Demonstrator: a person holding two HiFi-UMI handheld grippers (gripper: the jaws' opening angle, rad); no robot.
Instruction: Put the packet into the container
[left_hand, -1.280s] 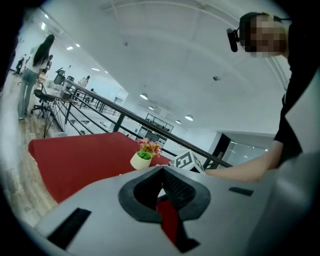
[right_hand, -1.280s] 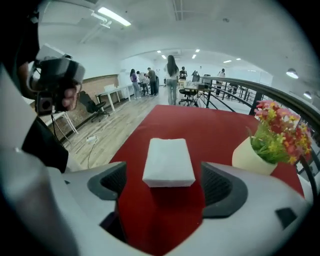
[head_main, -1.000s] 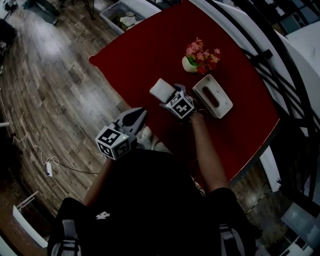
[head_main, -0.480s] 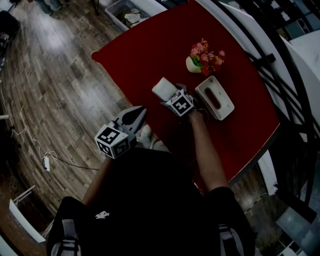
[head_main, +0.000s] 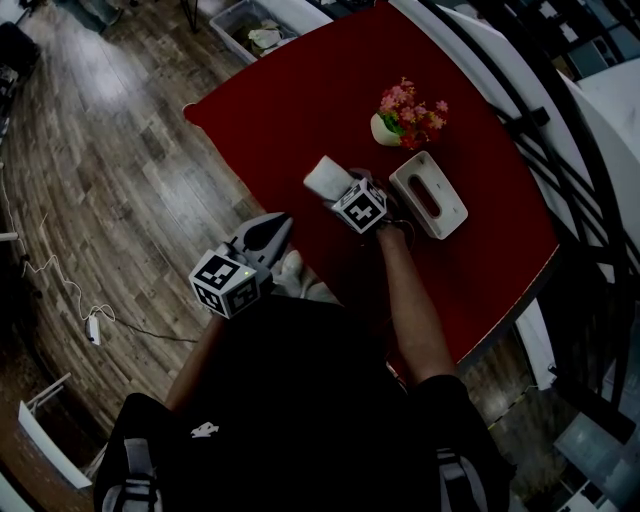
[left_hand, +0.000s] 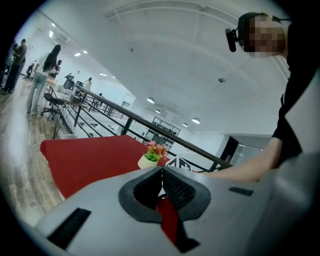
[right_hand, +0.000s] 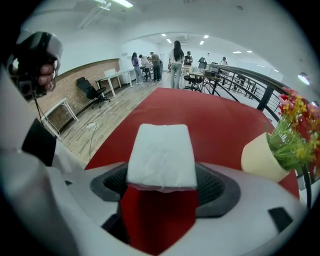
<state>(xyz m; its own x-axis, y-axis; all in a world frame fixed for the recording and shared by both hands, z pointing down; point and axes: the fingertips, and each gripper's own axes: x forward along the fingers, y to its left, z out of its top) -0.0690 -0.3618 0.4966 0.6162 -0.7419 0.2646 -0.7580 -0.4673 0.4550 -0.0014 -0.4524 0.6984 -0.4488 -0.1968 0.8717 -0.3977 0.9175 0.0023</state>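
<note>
A: Right, status entry. Where is the packet?

B: White packet (head_main: 324, 178) lies flat on the red table (head_main: 290, 110), not lifted as far as the head view shows. The container (head_main: 447, 208) (white box, dark slot in its top) sits on the same table, on the other side of the right hand from the packet, near it but apart. Nothing seen in the slot.

A: Right gripper?

B: Right gripper (head_main: 343, 192) is pitched steeply down over the packet's near end. Its own view shows the jaws apart with the packet between them, filling the gap almost pad to pad. The jaws have just been closing in on it. The packet's sides look straight, with no squeeze visible, so I log it as not yet gripped.

A: Left?

B: Left gripper (head_main: 280, 227) hangs by the table's near edge, jaws together at the tips, nothing in them. Idle.

A: Progress?

B: Early, by my judgement. Approach is done and the pinch is under way. Left to do: clamp, lift, carry across to the container, release into the slot. Flower pot (head_main: 384, 128) stands just beyond the container and is worth watching on the carry.
</note>
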